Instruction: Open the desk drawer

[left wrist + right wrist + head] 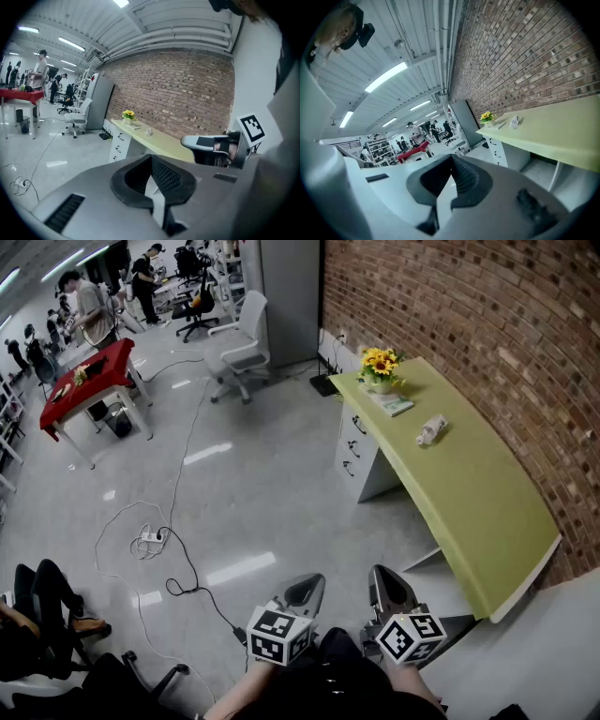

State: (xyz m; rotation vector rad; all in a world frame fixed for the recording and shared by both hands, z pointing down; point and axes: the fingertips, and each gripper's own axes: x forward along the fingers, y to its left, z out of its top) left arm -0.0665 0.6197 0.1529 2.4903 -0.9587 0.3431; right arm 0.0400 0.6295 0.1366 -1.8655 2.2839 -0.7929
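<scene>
Nearest, both grippers are held low and close to the person's body, side by side and pointing slightly downward. The left gripper [303, 591] has its jaws pressed together with nothing between them, as the left gripper view [153, 182] shows. The right gripper [388, 586], just to its right, is likewise fully closed and empty [449, 180]. Each carries its marker cube at the rear.

Ahead of the left gripper and off to its left, a power strip and a black cable [155, 542] trail across the glossy floor [253, 493].

Ahead and to the right of both grippers runs the long yellow-green counter [469, 493], set against the brick wall [469, 315]. Its near end lies just beyond the right gripper; neither gripper touches it.

The white drawer unit [354, 444] stands under the counter's far end, well apart from both grippers. It has three drawers, each with a dark handle, and all are shut.

On the counter above the unit are a crumpled white object [431, 430], a book [394, 405] and, farthest, a pot of sunflowers [380, 367].

Farther off to the left are a white office chair [239, 348], a red table [89, 381] and several people.
</scene>
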